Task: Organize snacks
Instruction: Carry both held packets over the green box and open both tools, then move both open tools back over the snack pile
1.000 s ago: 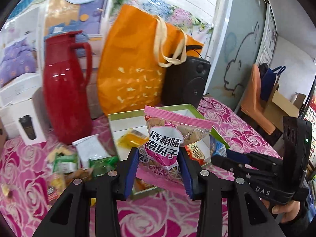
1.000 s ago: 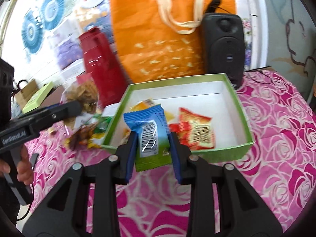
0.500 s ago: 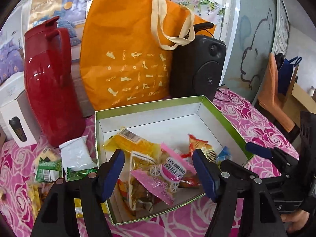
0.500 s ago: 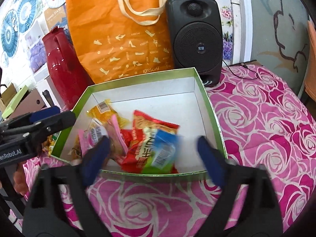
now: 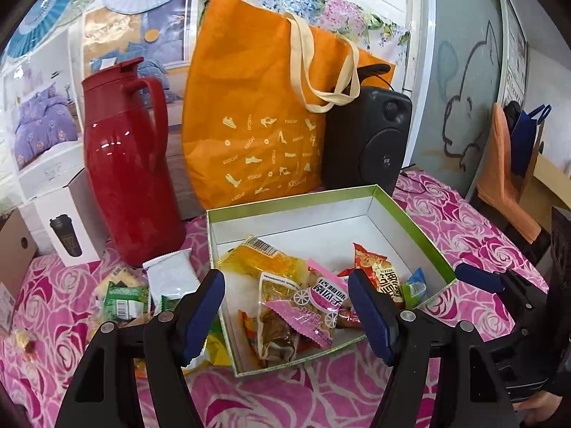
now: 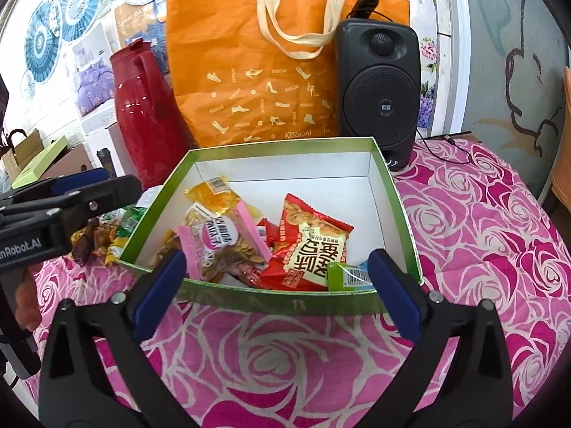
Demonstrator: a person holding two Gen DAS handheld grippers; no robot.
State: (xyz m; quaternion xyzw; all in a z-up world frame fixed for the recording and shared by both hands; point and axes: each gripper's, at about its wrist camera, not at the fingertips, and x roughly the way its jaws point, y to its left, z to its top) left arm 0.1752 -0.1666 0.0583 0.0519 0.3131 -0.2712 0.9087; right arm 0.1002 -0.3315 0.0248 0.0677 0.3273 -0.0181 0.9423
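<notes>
So the table [image 6: 481, 221] has this pink rose cloth on it, with an orange tote bag [image 6: 257, 82], a red thermos jug [image 5: 125, 164] and a black speaker [image 6: 380, 89] lined up along the back. In front of those sits the green box [image 6: 285, 301], and the snacks are piled inside it: pink seed packet [image 5: 317, 301], red packet [image 6: 314, 249], yellow one [image 5: 264, 260], plus a few loose snacks [image 5: 128, 301] lying on the cloth left of it. Left hand-held gripper [image 5: 285, 314] hangs spread wide and empty above the pink packet, and the right hand-held gripper [image 6: 274, 292] is empty too, its jaws opening at the box's near wall.
</notes>
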